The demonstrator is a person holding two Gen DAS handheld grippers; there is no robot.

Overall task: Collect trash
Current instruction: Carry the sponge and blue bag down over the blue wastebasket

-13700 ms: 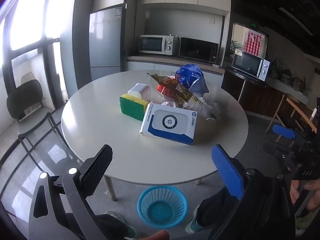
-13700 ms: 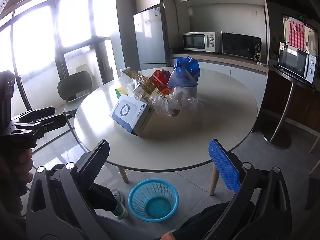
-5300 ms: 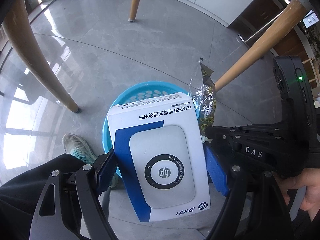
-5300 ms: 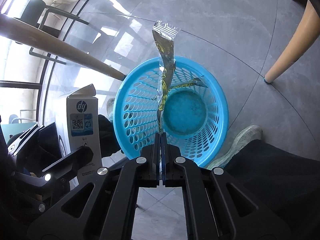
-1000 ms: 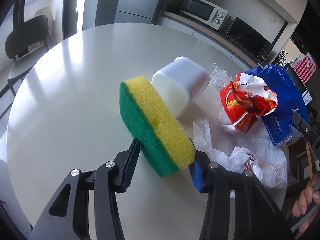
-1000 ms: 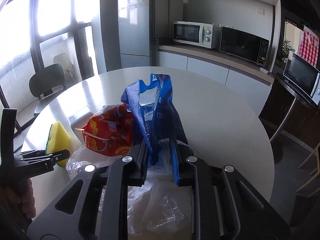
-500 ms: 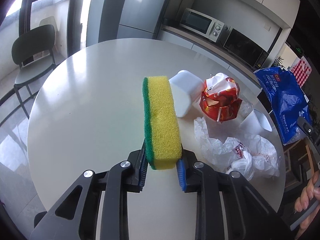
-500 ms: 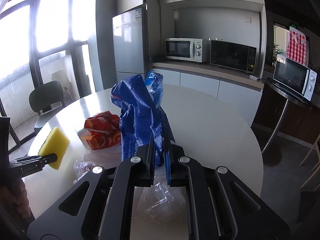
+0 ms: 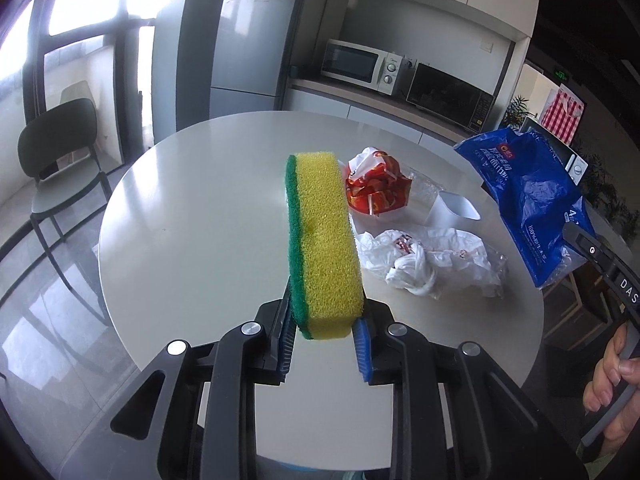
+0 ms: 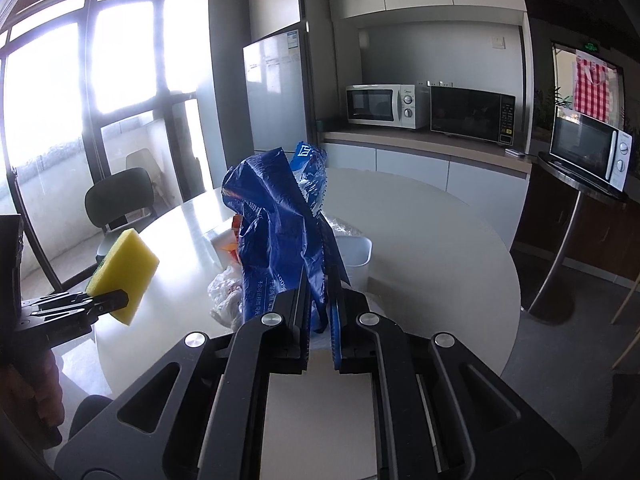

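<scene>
The left gripper (image 9: 325,338) is clenched on the lower end of a yellow-and-green sponge (image 9: 322,236), which stands up between the pads, clear of the round table (image 9: 208,248). Just to the right on the tabletop lie a crumpled red snack bag (image 9: 378,188), a white plastic cup (image 9: 454,210) on its side and a heap of white plastic bags (image 9: 428,260). Furthest right, the right gripper (image 10: 320,340) is clamped on a blue plastic bag (image 10: 280,240), which also hangs clear of the table.

The step in hand appears to be carrying these 2 items to a bin; only a sliver of blue at the table's near edge hints at where it is. To do it well, both grips should hold firm through the swing: the sponge is squeezed near 1 end only, so a quick turn could lever it loose. The blue bag is limp and tall, so it needs lifting past the table edge before lowering. Each piece should sit over the bin's opening before its pads let go.
</scene>
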